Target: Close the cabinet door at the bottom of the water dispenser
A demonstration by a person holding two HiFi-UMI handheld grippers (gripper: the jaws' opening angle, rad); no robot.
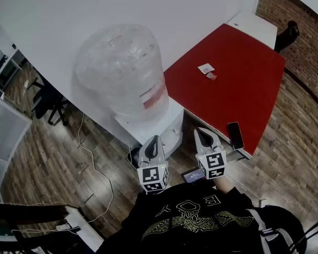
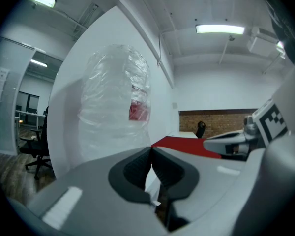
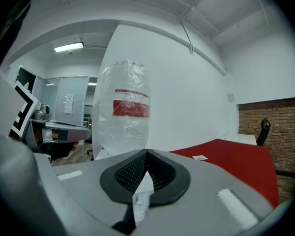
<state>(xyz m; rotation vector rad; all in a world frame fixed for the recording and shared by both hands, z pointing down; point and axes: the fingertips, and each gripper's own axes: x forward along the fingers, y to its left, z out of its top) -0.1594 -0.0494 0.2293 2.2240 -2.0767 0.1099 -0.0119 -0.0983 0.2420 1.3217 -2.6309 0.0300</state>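
Observation:
The white water dispenser (image 1: 167, 131) stands against the wall with a large clear bottle (image 1: 119, 70) on top. Its bottom cabinet door is hidden below my grippers in every view. My left gripper (image 1: 155, 140) hovers over the dispenser's front, jaws shut and empty. To its right, my right gripper (image 1: 201, 133) is also shut with nothing in it, between the dispenser and the red table. In the left gripper view the shut jaws (image 2: 151, 151) point level past the bottle (image 2: 115, 102). The right gripper view shows its shut jaws (image 3: 146, 154) and the bottle (image 3: 125, 112).
A red table (image 1: 228, 83) stands right of the dispenser, with a black phone (image 1: 235, 135) near its front edge and small cards (image 1: 206, 69). White cables (image 1: 95, 157) trail over the wood floor at the left. A black office chair (image 1: 47, 102) stands further left.

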